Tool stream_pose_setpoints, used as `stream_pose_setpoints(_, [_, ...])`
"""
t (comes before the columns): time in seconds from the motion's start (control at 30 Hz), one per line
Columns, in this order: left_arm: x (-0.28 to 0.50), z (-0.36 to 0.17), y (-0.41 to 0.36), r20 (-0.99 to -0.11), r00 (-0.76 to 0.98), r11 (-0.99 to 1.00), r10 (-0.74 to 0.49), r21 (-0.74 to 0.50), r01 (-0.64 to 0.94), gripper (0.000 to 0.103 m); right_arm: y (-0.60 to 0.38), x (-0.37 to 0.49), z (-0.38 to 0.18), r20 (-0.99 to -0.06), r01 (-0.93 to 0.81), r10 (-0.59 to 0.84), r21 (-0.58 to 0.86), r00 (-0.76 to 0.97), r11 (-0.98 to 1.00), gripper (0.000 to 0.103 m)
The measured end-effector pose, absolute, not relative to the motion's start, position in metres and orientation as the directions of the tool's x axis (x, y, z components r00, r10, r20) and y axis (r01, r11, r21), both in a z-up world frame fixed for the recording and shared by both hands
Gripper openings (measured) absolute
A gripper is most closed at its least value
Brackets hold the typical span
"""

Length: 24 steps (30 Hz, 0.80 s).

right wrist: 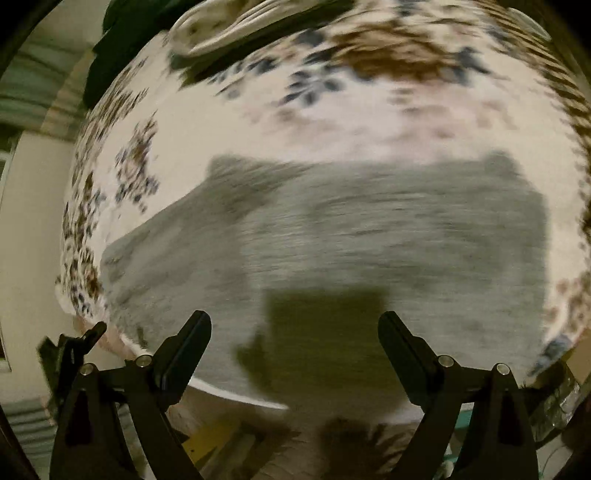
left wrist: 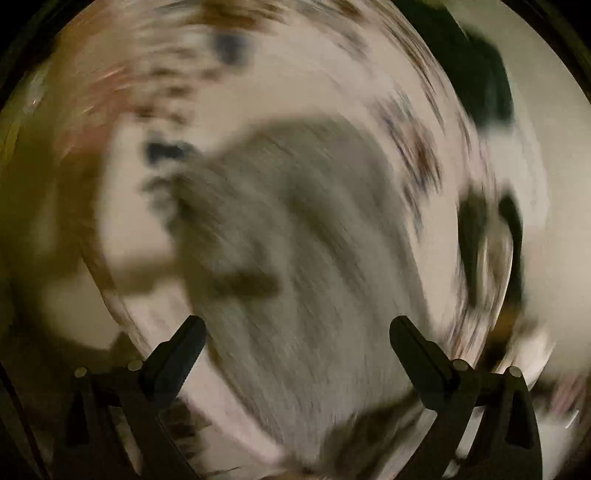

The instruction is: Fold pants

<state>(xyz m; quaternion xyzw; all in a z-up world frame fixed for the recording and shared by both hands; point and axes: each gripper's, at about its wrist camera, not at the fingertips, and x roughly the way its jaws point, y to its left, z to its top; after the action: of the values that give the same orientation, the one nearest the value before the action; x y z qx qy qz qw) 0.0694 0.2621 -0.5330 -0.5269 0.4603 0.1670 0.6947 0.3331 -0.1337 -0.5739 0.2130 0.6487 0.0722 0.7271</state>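
Right wrist: grey pants flat on floral sheet; both grippers' fingers apart, empty.

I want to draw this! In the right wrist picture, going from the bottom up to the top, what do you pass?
Open right hand-held gripper → grey pants lying flat → flowery bedsheet → bunched patterned cloth at the top edge.

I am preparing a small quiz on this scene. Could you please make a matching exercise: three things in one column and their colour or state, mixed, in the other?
Things:
1. pants
2. bedsheet
3. right gripper

Descriptions:
A. white with brown and blue flowers
B. black, open, holding nothing
C. grey, lying flat

Pairs: 1-C, 2-A, 3-B
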Motion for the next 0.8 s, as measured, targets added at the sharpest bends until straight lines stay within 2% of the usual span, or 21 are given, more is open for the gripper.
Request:
stream_pose_setpoints(0.13, [0.073,-0.562,0.297,-0.782,0.586,0.304,-0.212,-0.623,-0.721,0.101,-0.092,0.347,-0.582,-0.916,0.155,0.387,0.400,0.104,0.904,0.094])
stream_pose_setpoints(0.33, [0.099,-0.606,0.317,-0.752,0.609,0.245,-0.252,-0.658,-0.712,0.101,-0.056,0.362,-0.589,-0.929,0.147,0.364,0.370,0.071,0.917,0.094])
stream_pose_setpoints(0.37, [0.101,-0.601,0.318,-0.746,0.622,0.255,-0.239,-0.666,-0.701,0.096,-0.055,0.360,-0.589,-0.930,0.152,0.361,0.367,0.069,0.918,0.094])
stream_pose_setpoints(0.4, [0.104,-0.597,0.318,-0.728,0.647,0.272,-0.225,-0.685,-0.676,0.062,-0.054,0.360,-0.589,-0.931,0.154,0.360,0.366,0.067,0.918,0.094])
stream_pose_setpoints(0.43, [0.107,-0.593,0.317,-0.709,0.666,0.284,-0.230,-0.704,-0.651,0.043,-0.054,0.359,-0.589,-0.932,0.156,0.357,0.363,0.065,0.919,0.094])
stream_pose_setpoints(0.5, [0.113,-0.577,0.312,-0.711,0.670,0.342,-0.211,-0.696,-0.631,0.028,-0.055,0.356,-0.588,-0.933,0.164,0.353,0.359,0.068,0.919,0.094])
stream_pose_setpoints(0.7, [0.115,-0.510,0.288,-0.684,0.717,0.522,-0.138,-0.665,-0.534,0.024,-0.065,0.346,-0.585,-0.923,0.160,0.372,0.384,0.098,0.909,0.094])
stream_pose_setpoints(0.8, [0.114,-0.463,0.261,-0.638,0.753,0.604,-0.159,-0.667,-0.437,0.024,-0.080,0.340,-0.585,-0.910,0.172,0.399,0.414,0.114,0.894,0.094])
